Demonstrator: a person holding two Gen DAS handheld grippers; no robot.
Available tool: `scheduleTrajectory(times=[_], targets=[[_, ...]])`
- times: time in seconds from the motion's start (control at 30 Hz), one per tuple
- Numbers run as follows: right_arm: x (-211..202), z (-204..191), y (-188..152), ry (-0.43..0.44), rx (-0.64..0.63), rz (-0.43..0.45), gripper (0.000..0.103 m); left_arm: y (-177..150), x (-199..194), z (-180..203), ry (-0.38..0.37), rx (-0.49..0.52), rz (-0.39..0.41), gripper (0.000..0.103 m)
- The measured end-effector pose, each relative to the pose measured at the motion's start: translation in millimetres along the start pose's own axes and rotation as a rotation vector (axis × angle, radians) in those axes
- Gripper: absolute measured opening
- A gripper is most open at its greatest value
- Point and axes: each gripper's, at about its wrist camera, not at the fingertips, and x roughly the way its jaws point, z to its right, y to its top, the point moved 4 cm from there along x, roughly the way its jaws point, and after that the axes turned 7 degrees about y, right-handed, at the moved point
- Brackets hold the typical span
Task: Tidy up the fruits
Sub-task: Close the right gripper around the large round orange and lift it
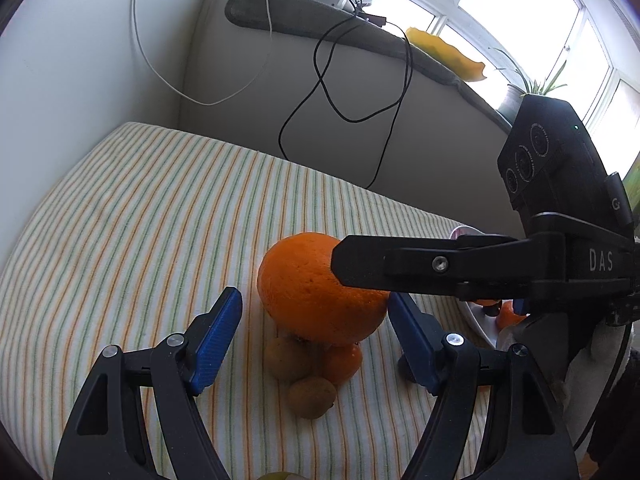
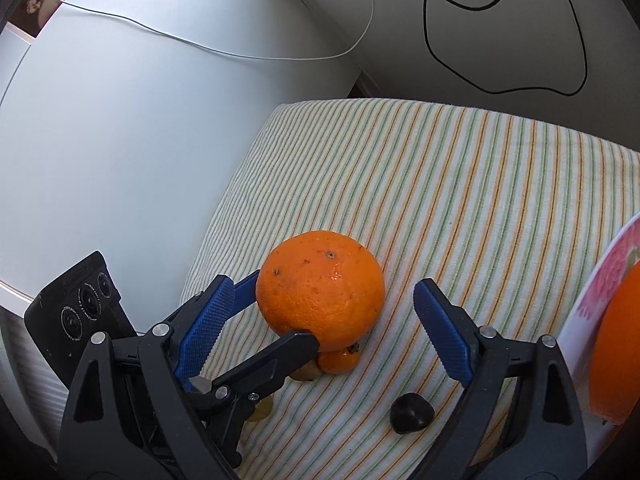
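A large orange (image 1: 312,280) hangs just above the striped cloth (image 1: 140,220), hiding the tops of the small fruits under it. My left gripper (image 1: 316,296) is shut on the orange, blue pads on either side. In the right wrist view one of its black fingers (image 2: 280,356) crosses the orange's (image 2: 320,288) lower left. My right gripper (image 2: 324,285) stands open around the same orange, its pads clear of the peel. From the left wrist view its finger (image 1: 360,264) lies across the orange's upper right. Two kiwis (image 1: 288,356) and a tangerine (image 1: 344,360) lie below.
A flowered plate (image 2: 592,300) at the right edge holds another orange (image 2: 616,344). A small dark fruit (image 2: 412,408) lies on the cloth near my right finger. White walls with hanging cables (image 1: 332,92) close off the back and left.
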Motion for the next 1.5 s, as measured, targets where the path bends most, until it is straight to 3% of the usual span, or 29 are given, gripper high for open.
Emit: scheduleTrajectory(times=[0.23,0.4,0.77,1.5], targets=[[17.1,0.8,0.7,0.021,0.023,-0.02,0.093,0.9,3.2,-1.7,-0.026,-0.018,-0.006,0.075],[22.7,5.1,-0.7,0.041,0.049,-0.033,0.079,1.6,5.6,-0.7,-0.033,-0.018,-0.007,0.075],[26.7,5.0,-2.0,0.04,0.037,-0.032,0.078,-2.0,6.9,-1.4,-0.042,-0.003,-0.012,0.072],[-5.8,1.2,-9.6,0.045,0.025,0.002,0.077,-3.2,-2.5,10.7,-0.031,0.034,0.036,0.071]])
